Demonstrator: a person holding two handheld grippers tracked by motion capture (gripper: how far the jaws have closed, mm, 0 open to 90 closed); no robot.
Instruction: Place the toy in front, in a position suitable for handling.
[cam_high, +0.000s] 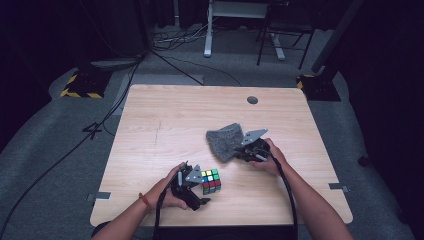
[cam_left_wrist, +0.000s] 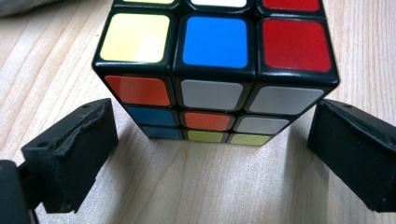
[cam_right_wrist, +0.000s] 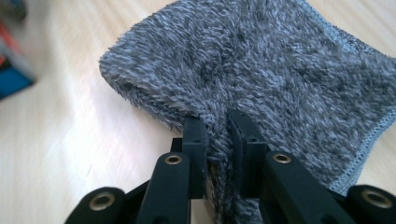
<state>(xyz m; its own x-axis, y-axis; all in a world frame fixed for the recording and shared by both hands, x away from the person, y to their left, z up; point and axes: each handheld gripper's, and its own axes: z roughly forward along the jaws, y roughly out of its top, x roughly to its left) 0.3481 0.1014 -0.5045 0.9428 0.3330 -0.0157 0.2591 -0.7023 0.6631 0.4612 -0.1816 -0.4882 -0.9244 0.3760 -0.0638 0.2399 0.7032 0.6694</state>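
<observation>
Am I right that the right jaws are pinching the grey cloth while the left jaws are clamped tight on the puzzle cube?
Not quite. The left gripper is open: the left gripper view shows its jaws standing clear of the puzzle cube. The right gripper does pinch the grey cloth.

The puzzle cube (cam_high: 211, 181) is sitting on the worktop (cam_high: 165, 130) near its front edge, with the left tongs (cam_high: 199, 181) lying just to its left, their jaws standing on either side of the cube's near face without touching it. The cloth (cam_high: 224, 141) is lying behind and to the right of the cube, near the middle of the worktop, apart from it. The right tongs (cam_high: 242, 151) are resting at the cloth's right edge, pinching a fold of it between their jaws.
</observation>
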